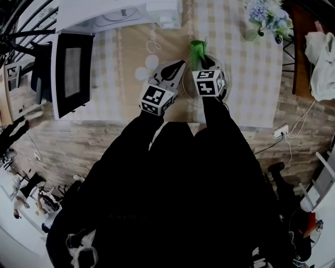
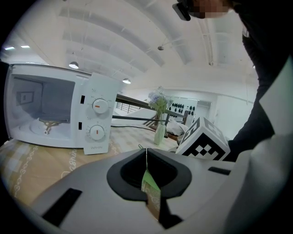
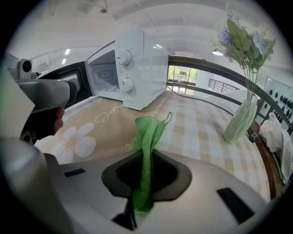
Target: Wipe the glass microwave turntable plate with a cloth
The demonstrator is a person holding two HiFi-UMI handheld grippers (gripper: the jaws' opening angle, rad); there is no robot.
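Observation:
The glass turntable plate (image 1: 186,72) is a faint clear disc held over the table's near edge. My left gripper (image 1: 177,65) is shut on its rim. In the left gripper view the plate (image 2: 151,189) shows edge-on as a thin sliver pinched between the jaws. My right gripper (image 1: 199,58) sits just right of the left one, over the plate, shut on a green cloth (image 1: 197,49). In the right gripper view the cloth (image 3: 147,135) stands up out of the shut jaws in a folded strip. The plate itself is hard to make out in that view.
A white microwave (image 1: 104,15) stands at the table's far left, its dark door (image 1: 72,70) swung open and its cavity (image 2: 41,112) without a plate. A vase of flowers (image 1: 261,18) stands at the far right. The tablecloth (image 1: 251,68) is checked with a flower print. White fabric (image 1: 322,49) lies beyond the right edge.

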